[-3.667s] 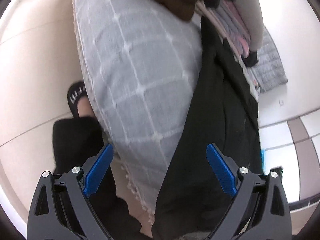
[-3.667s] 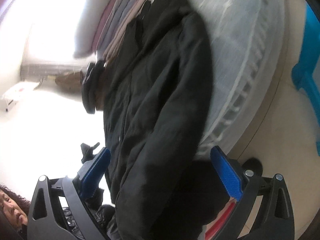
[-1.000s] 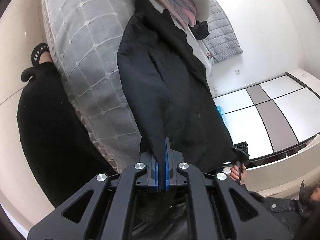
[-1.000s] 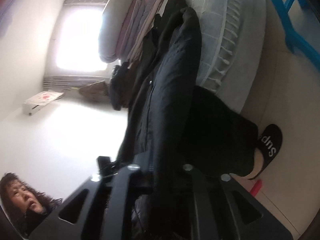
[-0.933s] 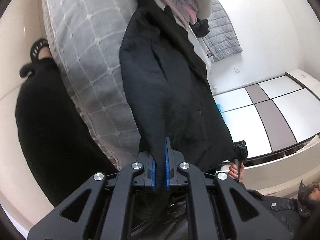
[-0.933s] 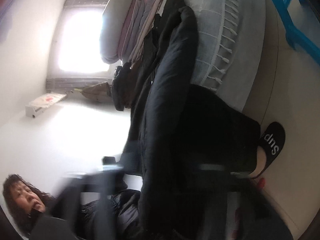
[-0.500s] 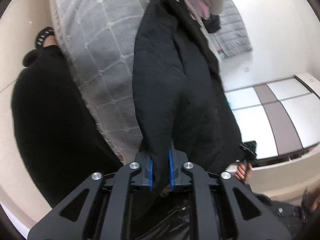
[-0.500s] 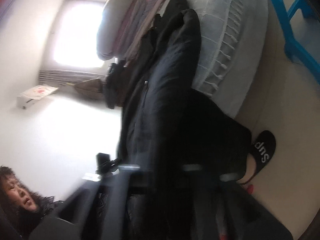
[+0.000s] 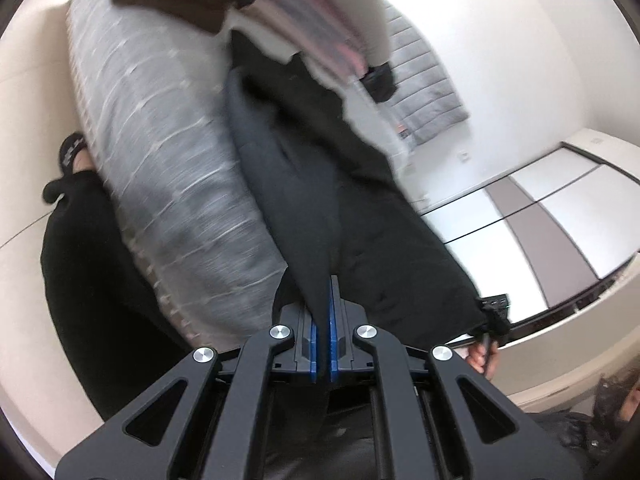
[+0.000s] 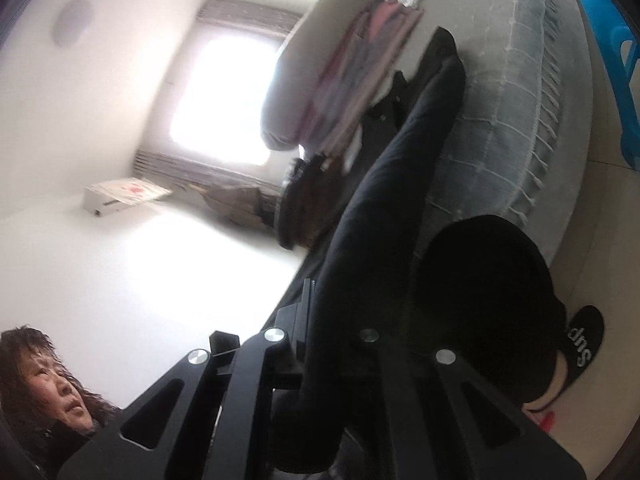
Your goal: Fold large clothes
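A large black coat [image 9: 320, 184] stretches across the grey checked bed cover [image 9: 160, 152]. My left gripper [image 9: 323, 320] is shut on the coat's near hem, the blue pads pinching the cloth between them. In the right wrist view the same black coat [image 10: 400, 160] runs from the bed down into my right gripper [image 10: 320, 320], which is shut on the cloth; the fabric hides its pads. The right gripper also shows small at the coat's far corner [image 9: 494, 312] in the left wrist view, held by a hand.
A stack of folded pink and grey clothes [image 10: 352, 80] and a pale pillow [image 10: 296, 88] lie further along the bed. The person's black trouser leg [image 9: 92, 280] and slipper [image 10: 584, 340] stand beside the bed. A blue plastic stool [image 10: 616, 60] and a wardrobe [image 9: 540, 232] are nearby.
Both grippers have risen with the coat's hem, lifting and stretching it off the bed. The right gripper's jaws closed on the cloth during the last second.
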Tool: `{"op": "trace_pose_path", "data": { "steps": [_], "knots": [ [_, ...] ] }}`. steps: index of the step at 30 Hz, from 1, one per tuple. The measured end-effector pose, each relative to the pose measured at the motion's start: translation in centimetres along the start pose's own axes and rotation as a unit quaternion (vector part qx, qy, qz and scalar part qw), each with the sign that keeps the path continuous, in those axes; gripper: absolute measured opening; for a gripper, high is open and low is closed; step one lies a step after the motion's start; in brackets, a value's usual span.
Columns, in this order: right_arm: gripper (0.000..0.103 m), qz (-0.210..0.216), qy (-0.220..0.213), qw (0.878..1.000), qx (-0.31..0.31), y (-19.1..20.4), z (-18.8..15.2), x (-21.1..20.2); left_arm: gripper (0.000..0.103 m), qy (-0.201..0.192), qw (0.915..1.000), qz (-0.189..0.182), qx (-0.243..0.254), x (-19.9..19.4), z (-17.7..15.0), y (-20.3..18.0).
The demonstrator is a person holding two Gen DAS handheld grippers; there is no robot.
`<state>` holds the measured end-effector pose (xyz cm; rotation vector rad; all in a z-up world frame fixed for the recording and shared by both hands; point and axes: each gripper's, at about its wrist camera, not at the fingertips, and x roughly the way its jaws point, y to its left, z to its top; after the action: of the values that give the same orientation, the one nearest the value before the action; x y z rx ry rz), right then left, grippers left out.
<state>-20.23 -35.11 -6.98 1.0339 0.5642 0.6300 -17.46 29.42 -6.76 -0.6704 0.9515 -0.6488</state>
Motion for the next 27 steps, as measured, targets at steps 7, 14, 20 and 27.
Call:
{"op": "trace_pose_path", "data": {
  "steps": [7, 14, 20, 27],
  "knots": [
    [0.008, 0.000, -0.026, 0.999, 0.035, -2.8, -0.5, -2.5, 0.003, -0.005, 0.9901, 0.107, 0.090, 0.1, -0.8, -4.1],
    [0.008, -0.015, -0.025, 0.998, 0.054, -4.1, -0.5, -2.6, 0.003, -0.006, 0.9775, 0.174, 0.118, 1.2, -2.0, -4.5],
    [0.008, -0.019, -0.023, 0.998, 0.050, -3.5, -0.4, -2.3, 0.003, -0.009, 0.9823, 0.152, 0.110, 0.6, -2.6, -3.4],
    [0.008, 0.051, -0.060, 0.995, 0.053, -3.7, 0.4, -1.9, 0.003, -0.033, 0.9983, 0.026, 0.040, -1.2, -1.3, -0.3]
  ]
}}
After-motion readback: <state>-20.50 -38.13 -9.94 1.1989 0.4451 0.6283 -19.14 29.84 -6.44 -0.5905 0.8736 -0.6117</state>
